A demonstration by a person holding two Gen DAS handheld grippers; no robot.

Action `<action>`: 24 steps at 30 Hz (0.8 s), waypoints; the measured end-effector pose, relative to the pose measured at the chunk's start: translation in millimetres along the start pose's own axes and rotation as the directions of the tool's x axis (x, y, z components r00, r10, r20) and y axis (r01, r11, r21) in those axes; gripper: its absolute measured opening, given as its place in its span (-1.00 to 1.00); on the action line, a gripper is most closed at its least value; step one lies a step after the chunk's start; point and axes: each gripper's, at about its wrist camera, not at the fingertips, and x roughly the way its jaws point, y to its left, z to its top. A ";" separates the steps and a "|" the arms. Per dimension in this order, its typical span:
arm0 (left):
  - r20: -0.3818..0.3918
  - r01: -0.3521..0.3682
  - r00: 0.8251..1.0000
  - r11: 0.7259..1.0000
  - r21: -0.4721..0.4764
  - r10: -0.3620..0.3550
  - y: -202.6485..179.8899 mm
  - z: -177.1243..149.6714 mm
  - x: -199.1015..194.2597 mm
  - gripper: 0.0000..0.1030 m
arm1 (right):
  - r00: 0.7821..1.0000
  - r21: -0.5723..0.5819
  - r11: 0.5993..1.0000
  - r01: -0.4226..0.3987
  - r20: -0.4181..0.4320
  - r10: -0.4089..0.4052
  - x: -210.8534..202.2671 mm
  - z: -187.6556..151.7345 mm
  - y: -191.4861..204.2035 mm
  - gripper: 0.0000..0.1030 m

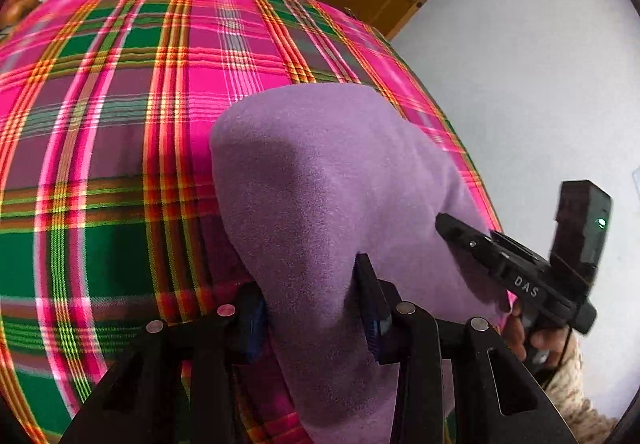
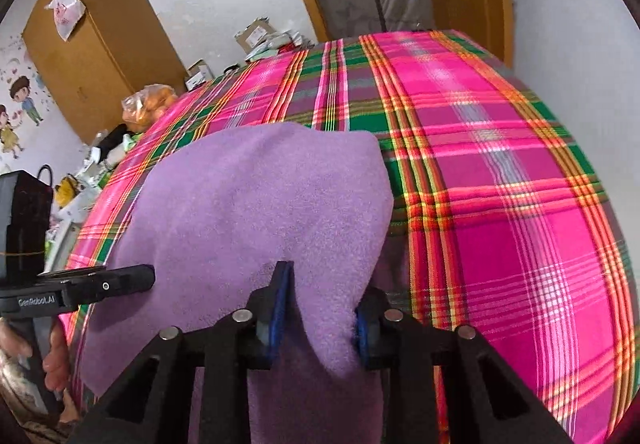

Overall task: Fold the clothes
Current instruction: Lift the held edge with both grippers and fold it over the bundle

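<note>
Purple fleece cloth (image 1: 320, 179) lies draped over a bed covered by a pink, green and orange plaid blanket (image 1: 120, 103), with its near edge gathered up between both grippers. In the left wrist view, left to right: plaid spreads beyond the fingers, then the left gripper (image 1: 316, 308) stands with fleece bunched between its two blue-padded fingers (image 1: 370, 308); the pads press into the fabric from both sides, so it is grasping the cloth. Just right of those fingers the other gripper's black body pokes in against the fleece, printed "DAS" in white, with a small green light on the block above it and a hand (image 1: 528, 336) wrapped around its handle. In the right wrist view, left to right: a black gripper body marked "GenRobot.AI" sits left of the fingers, its tip touching the fleece; then the right gripper (image 2: 320, 308) pinches a raised fold of the purple cloth between its blue pads (image 2: 282, 300), clenched on it. Right of the fingers, only plaid blanket. Beyond the fingertips a wooden wardrobe (image 2: 100, 43) stands against the wall.
</note>
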 end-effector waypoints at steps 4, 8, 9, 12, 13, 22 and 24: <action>0.019 -0.009 1.000 1.000 0.029 0.008 7.5 1.4 -12.1 -0.28 | 0.996 -0.041 0.996 0.084 0.030 -0.083 -8.0 -1.3 14.9 -0.56; 0.032 -0.008 0.999 1.000 0.028 0.007 10.9 6.3 -21.0 -0.28 | 0.995 -0.032 0.996 0.086 0.045 -0.085 -14.4 3.5 24.0 -0.58; 0.044 -0.016 0.999 0.999 0.029 0.015 12.6 8.2 -24.9 -0.28 | 0.995 -0.031 0.996 0.084 0.050 -0.082 -15.5 5.5 27.5 -0.58; 0.073 -0.022 0.997 1.000 0.018 0.021 20.6 17.6 -36.2 -0.28 | 0.996 -0.051 0.997 0.064 0.070 -0.061 -19.2 11.9 39.8 -0.59; 0.084 -0.028 0.996 1.000 0.011 0.027 25.0 21.2 -39.3 -0.28 | 0.996 -0.057 0.997 0.055 0.076 -0.051 -19.6 14.6 45.0 -0.59; 0.136 -0.106 0.984 0.993 -0.053 0.112 69.6 48.4 -60.4 -0.28 | 0.996 -0.102 0.994 -0.037 0.080 0.045 4.2 42.8 93.7 -0.60; 0.136 -0.128 0.981 0.989 -0.072 0.137 81.8 56.5 -59.9 -0.28 | 0.995 -0.105 0.993 -0.062 0.071 0.069 13.4 48.4 104.0 -0.60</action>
